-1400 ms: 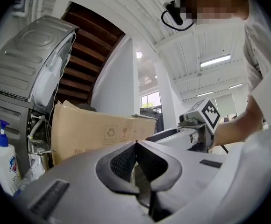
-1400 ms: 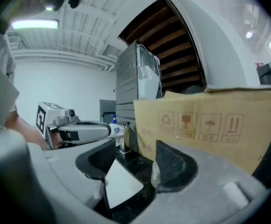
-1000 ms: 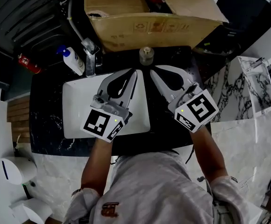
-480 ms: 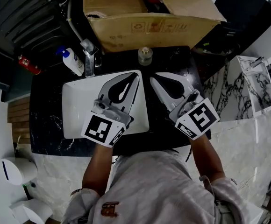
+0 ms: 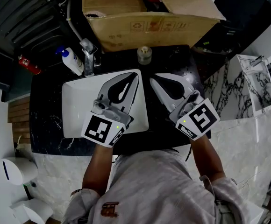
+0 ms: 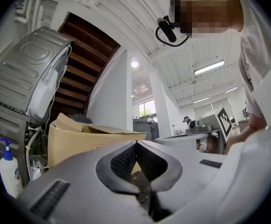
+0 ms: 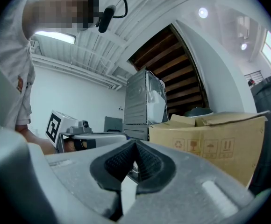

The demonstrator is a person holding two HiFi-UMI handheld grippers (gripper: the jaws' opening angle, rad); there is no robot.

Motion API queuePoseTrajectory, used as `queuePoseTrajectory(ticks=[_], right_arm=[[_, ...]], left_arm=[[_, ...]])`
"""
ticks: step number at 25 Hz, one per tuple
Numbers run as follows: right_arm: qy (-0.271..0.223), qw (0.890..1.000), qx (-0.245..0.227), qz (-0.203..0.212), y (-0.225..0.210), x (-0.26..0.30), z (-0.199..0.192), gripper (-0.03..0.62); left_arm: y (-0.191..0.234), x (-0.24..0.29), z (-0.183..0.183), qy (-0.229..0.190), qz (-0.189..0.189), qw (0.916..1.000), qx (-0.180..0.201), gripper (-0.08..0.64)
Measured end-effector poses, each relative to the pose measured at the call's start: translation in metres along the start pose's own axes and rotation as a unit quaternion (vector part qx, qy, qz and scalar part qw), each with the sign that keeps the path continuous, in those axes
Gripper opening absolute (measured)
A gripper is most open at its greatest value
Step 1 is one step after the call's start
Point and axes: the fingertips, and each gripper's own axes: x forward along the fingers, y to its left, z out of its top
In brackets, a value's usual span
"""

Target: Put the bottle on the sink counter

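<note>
Two pairs of jaws are pressed together on nothing, my left gripper [image 5: 136,73] and my right gripper [image 5: 152,75], and I see the bottle [image 5: 144,55] standing on the counter [image 5: 177,59] just past both tips, between them.

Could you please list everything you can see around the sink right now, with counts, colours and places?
bottle: one, pale with a round cap, upright on the counter between basin and box.
cardboard box: one, brown, behind the counter.
pump bottle: one, white with a blue pump, left of the faucet.
faucet: one, metallic, at the basin's back edge.
sink basin: one, white, set in the counter.
counter: one, black and speckled, around the basin.
left gripper: one, grey, shut and empty, over the basin.
right gripper: one, grey, shut and empty, over the counter right of the basin.
</note>
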Motion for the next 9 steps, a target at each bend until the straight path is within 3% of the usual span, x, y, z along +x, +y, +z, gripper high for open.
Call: queuePoseTrajectory(ticks=[9], right_arm=[[0.001,1.0,-0.001,0.001,0.0017,-0.0034,0.0001,0.0]], left_arm=[[-0.0032,-0.0001,0.0024,-0.003,-0.001,1.0,0.002,0.0]])
